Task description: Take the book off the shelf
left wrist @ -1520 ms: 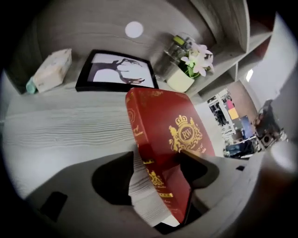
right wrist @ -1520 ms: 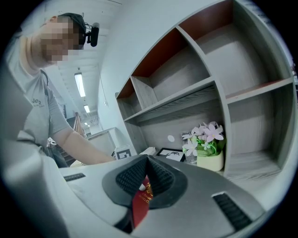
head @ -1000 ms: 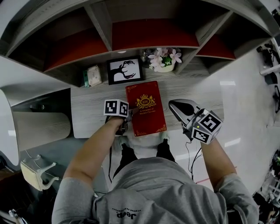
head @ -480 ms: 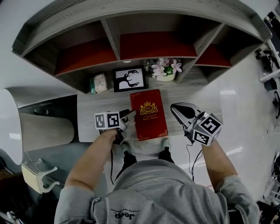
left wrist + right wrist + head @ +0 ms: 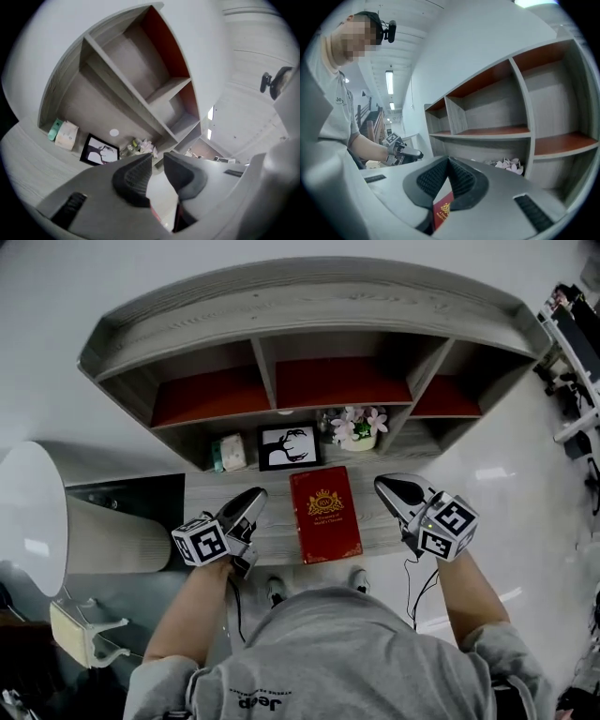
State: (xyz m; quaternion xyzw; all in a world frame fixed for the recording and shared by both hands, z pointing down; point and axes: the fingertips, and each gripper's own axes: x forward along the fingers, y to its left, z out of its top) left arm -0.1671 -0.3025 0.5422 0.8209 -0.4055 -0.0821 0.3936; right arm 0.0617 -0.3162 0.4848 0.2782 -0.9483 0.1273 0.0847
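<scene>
The book (image 5: 325, 514) lies flat, cover up, on the grey wood surface (image 5: 211, 493) in front of the shelf (image 5: 309, 310), out of any compartment. Its long axis runs from the person straight toward the shelf, with the gold crest at the shelf end and the spine on the left. Its near end sits right by the surface's front edge, and its far end stops just short of a framed picture (image 5: 288, 446). The frame stands at the back of the surface with a pot of flowers (image 5: 358, 425) to its right and a small packet (image 5: 230, 452) to its left. Bare strips of wood run along both long sides of the book, so either side is free to reach. The left claw (image 5: 253, 498) hangs to the book's left and clear of it. Its jaws have just been closing and now stand a narrow slit apart with nothing between them. The right claw (image 5: 389, 488) hovers to the book's right, also off it, with its tips pressed together on nothing; the red cover shows below them in the right gripper view. The upper shelf compartments have red backs and look bare. A pale glossy floor (image 5: 506, 474) spreads wide to the right, and a plain white wall rises behind the shelf.
</scene>
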